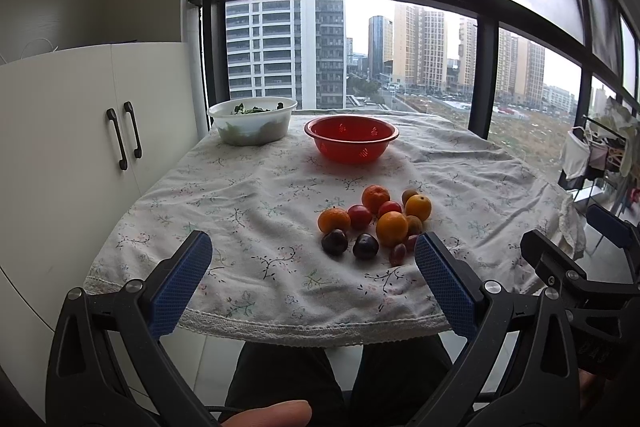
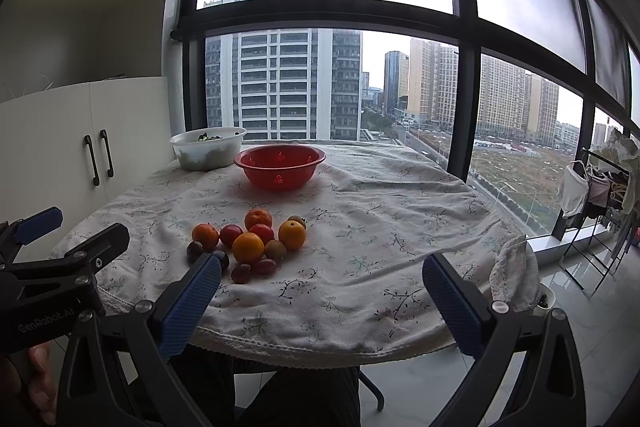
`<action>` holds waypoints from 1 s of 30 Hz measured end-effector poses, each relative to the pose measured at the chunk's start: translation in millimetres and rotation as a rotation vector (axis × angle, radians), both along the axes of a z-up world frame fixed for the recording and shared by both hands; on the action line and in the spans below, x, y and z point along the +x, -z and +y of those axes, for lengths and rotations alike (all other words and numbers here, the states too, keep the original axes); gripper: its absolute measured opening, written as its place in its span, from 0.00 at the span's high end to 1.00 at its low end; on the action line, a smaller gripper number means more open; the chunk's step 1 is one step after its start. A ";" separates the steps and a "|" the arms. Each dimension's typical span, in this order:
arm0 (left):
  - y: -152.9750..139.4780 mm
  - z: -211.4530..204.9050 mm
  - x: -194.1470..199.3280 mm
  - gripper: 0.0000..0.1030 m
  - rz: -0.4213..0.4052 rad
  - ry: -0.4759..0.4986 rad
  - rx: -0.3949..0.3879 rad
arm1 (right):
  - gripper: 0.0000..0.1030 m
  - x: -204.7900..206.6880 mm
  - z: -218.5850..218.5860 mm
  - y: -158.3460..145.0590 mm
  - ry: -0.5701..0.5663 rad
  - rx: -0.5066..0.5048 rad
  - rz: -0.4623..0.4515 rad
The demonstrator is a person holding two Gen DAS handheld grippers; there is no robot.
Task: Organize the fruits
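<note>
A cluster of fruits (image 1: 374, 223) lies on the flowered tablecloth (image 1: 248, 195): several oranges, red and dark plums, small grapes. It also shows in the right wrist view (image 2: 250, 245). An empty red colander bowl (image 1: 351, 137) stands behind the fruits; in the right wrist view it (image 2: 279, 165) is at the far centre. My left gripper (image 1: 312, 251) is open and empty above the near table edge, in front of the fruits. My right gripper (image 2: 320, 275) is open and empty, to the right of the fruits.
A white bowl (image 1: 253, 121) with greens stands at the back left of the table. White cabinets (image 1: 80, 131) are on the left. A large window is behind the table. A clothes rack (image 2: 596, 199) stands at the right on the tiled floor.
</note>
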State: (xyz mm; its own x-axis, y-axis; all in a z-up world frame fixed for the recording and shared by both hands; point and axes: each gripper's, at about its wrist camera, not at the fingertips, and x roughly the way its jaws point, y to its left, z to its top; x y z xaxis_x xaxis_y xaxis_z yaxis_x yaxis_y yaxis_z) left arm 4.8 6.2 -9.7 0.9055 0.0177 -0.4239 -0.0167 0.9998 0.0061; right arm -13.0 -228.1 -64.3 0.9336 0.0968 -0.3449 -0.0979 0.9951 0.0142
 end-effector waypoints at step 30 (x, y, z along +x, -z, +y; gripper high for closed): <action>4.0 -3.2 1.9 0.00 0.006 0.000 0.003 | 0.00 0.1 1.7 0.5 0.000 -0.002 0.002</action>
